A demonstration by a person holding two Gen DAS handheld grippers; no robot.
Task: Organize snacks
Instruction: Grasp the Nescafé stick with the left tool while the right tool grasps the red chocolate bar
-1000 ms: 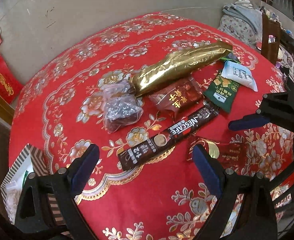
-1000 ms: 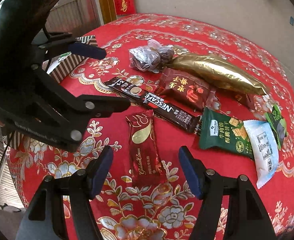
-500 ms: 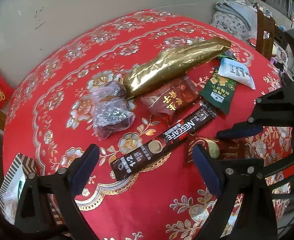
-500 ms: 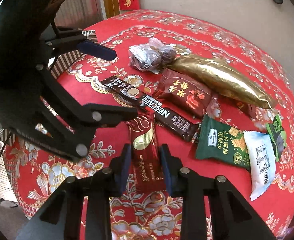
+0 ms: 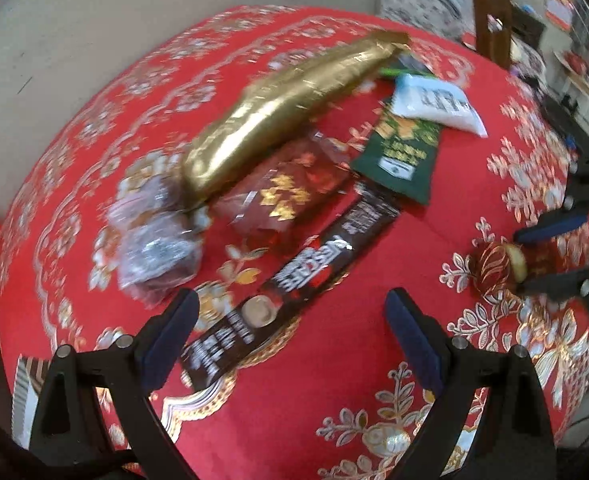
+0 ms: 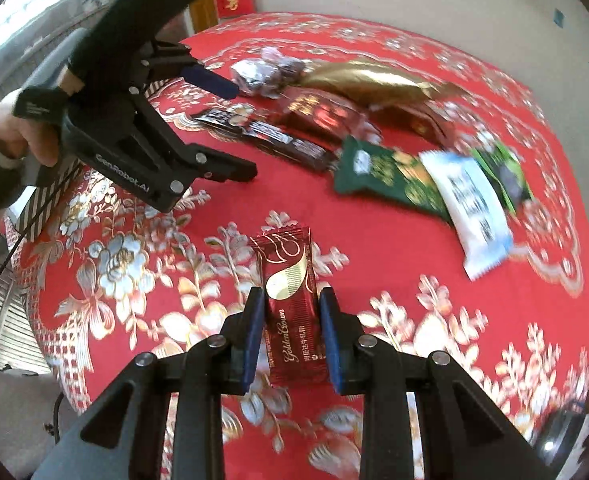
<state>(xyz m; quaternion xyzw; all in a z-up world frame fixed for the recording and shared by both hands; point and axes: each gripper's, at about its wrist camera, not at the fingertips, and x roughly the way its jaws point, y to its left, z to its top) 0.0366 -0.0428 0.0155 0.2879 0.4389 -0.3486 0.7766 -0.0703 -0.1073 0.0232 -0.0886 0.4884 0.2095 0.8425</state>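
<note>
My right gripper (image 6: pixel 290 304) is shut on a dark red Golden Crown wafer bar (image 6: pixel 290 300), holding it above the red floral tablecloth (image 6: pixel 434 288); the same bar (image 5: pixel 494 268) shows at the right edge of the left wrist view. My left gripper (image 5: pixel 290 312) is open over the near end of a long dark Nescafe stick (image 5: pixel 294 276), nothing between its fingers. Behind lie a gold foil pack (image 5: pixel 282 112), a red translucent pack (image 5: pixel 286 196), a clear bag of wrapped sweets (image 5: pixel 154 248), a green biscuit pack (image 5: pixel 402 152) and a white pack (image 5: pixel 438 104).
A striped box (image 5: pixel 26 396) stands at the table's left edge, also seen behind the left gripper body (image 6: pixel 46 196). A hand (image 6: pixel 18 136) holds that gripper. A chair (image 5: pixel 490 36) and bedding stand beyond the table. The wall runs behind.
My right gripper closed on the red wafer bar and drew it back, away from the row of snacks. My left gripper shifted slightly and rolled; its view of the Nescafe stick came closer.
</note>
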